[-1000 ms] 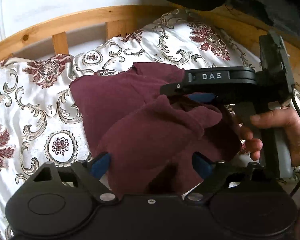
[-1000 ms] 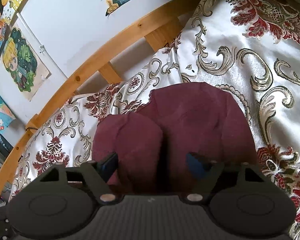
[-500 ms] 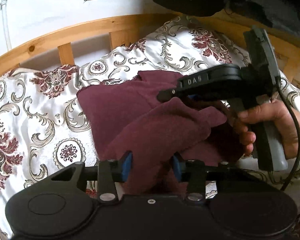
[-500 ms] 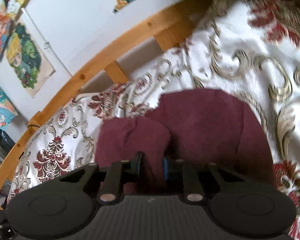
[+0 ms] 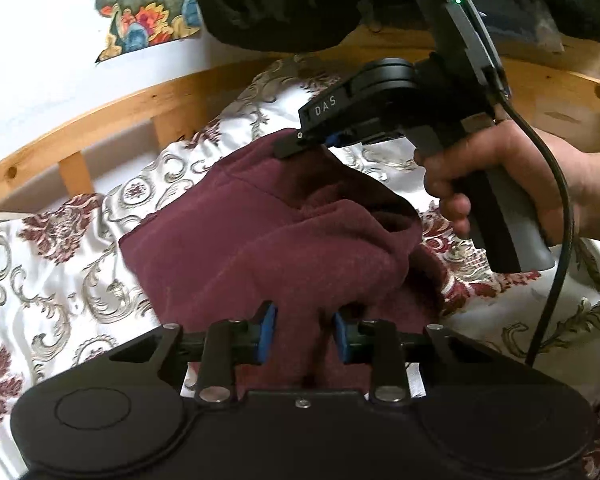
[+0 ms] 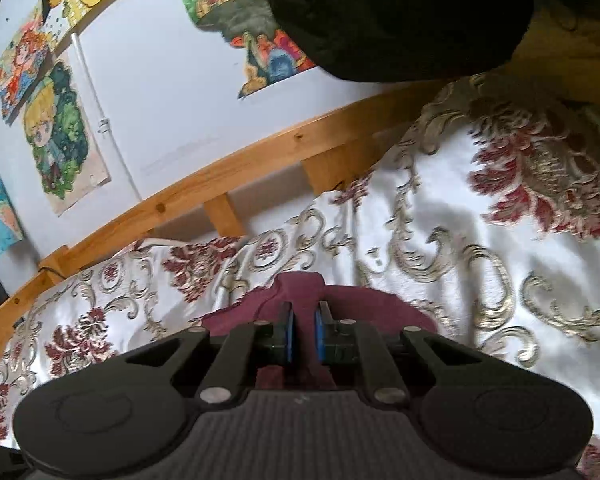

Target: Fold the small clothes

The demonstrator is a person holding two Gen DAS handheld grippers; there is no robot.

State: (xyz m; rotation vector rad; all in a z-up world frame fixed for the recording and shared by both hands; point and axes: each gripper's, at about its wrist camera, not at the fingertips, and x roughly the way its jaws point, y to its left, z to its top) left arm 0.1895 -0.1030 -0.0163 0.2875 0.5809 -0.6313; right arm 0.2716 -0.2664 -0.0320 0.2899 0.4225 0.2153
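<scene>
- Change since the earlier frames: we had both grippers spread wide over the garment a second before; by this moment both pairs of blue pads had closed onto the cloth, and the right gripper had risen, drawing its hold of fabric upward.
- Left wrist view: we saw the left gripper (image 5: pixel 302 334) with its pads pressed against a bunched fold of the maroon garment (image 5: pixel 260 236), the cloth filling the narrow gap between them. The garment lay partly on the patterned bedspread (image 5: pixel 52 276), its far portion lifted into a peak.
- Left wrist view, continued: the right gripper (image 5: pixel 290 146) entered from the right, held in the right hand (image 5: pixel 496 172), its black tip pinching the top of that raised peak. A black cable (image 5: pixel 560 216) hung down from its handle.
- Right wrist view: we saw the right gripper (image 6: pixel 303 336) with its pads nearly together, clamped on a thin ridge of the maroon garment (image 6: pixel 300 284), which rose just past the fingertips above the bedspread (image 6: pixel 440 264).
- Right wrist view, background: a wooden bed rail (image 6: pixel 220 176) ran behind the bedspread, with cartoon posters (image 6: pixel 60 136) on the wall.
</scene>
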